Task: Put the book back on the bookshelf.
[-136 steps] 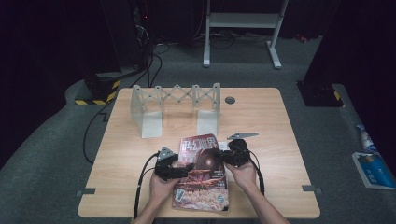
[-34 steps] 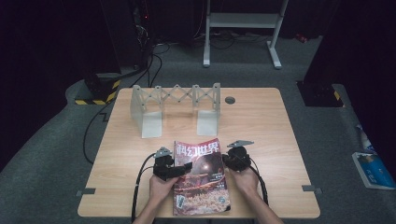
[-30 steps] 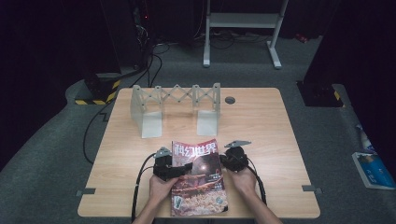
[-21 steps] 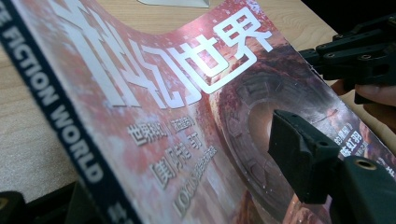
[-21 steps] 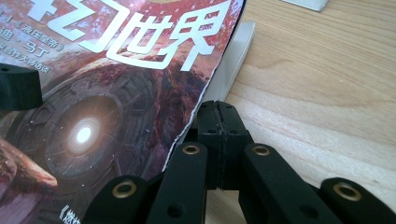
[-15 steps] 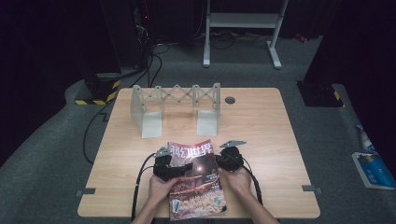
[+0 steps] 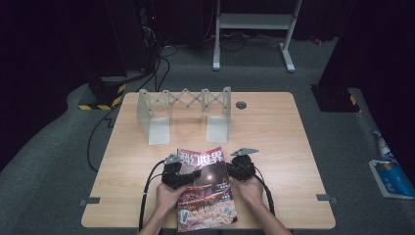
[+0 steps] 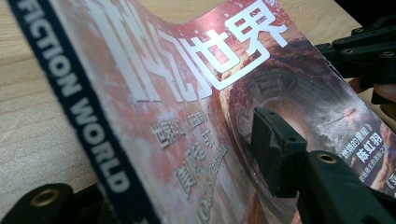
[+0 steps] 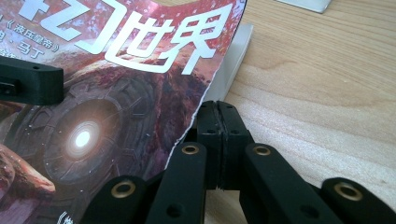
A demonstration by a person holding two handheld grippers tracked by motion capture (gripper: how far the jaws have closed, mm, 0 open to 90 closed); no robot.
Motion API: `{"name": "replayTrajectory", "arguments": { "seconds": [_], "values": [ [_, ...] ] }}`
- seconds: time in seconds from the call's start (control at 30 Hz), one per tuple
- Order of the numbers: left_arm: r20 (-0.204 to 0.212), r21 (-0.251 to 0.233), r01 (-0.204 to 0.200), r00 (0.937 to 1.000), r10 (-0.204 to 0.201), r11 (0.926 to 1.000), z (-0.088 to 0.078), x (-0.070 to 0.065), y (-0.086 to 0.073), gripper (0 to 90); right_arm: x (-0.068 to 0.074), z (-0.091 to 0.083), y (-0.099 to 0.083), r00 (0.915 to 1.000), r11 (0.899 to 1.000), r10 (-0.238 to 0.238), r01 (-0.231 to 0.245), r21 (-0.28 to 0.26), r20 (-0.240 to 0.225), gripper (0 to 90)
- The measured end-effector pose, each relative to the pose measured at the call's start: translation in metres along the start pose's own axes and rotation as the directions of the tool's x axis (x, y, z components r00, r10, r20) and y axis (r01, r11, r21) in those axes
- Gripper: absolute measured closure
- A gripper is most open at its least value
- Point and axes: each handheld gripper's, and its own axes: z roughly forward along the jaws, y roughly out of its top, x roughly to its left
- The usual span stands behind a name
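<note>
- Both claws sit at the magazine (image 7: 205, 188) in the high view: the left claw (image 7: 192, 175) reaches over its left edge onto the cover, and the right claw (image 7: 234, 169) sits at its right edge.
- From the same view, the magazine lies near the front edge of the wooden table (image 7: 293, 147), with its bottom corner hanging slightly past that edge.
- Behind the magazine, toward the far side of the table, stands a grey folding rack (image 7: 185, 111); a small dark round hole (image 7: 240, 105) lies right of the rack.
- A person's left hand (image 7: 169, 195) and right hand (image 7: 250, 188) hold the claws on either side of the magazine.
- Seen from the left gripper view, the left claw (image 8: 154, 182) pinches the magazine (image 8: 196, 107) at its spine edge: one jaw lies on top of the cover, the other is below it.
- The cover bows upward in that view, and the right claw (image 8: 369, 51) shows at the magazine's far edge.
- Looking along the right gripper view, the right claw (image 9: 218, 123) has its jaws pressed together with nothing between them, just beside the magazine's (image 9: 116, 93) ragged cover edge.
- The left claw's jaw rests on the cover at the left of that view, and pale pages (image 9: 233, 58) show beneath the cover's edge.
</note>
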Motion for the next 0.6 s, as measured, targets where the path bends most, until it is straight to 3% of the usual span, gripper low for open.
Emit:
{"name": "replayTrajectory", "arguments": {
  "seconds": [0.27, 0.4, 0.6],
  "values": [
    [-0.042, 0.059, -0.009, 0.9991, 0.012, 0.9982, 0.001, -0.005, 0.007, 55.9, -0.002, -0.002, -0.003, 0.9997, 1.000, 0.021, -0.021, -0.022, -0.012, 87.0],
    [-0.023, 0.078, 0.037, 0.9991, -0.035, 0.9963, -0.001, -0.002, 0.008, 62.9, -0.004, -0.002, -0.005, 0.9993, 0.999, 0.029, -0.029, -0.028, -0.025, 85.1],
    [-0.001, 0.079, 0.071, 0.9975, -0.071, 0.9943, -0.005, 0.000, 0.011, 72.1, -0.005, -0.003, -0.007, 0.9993, 0.999, 0.025, -0.026, -0.038, -0.029, 78.5]
  ]
}}
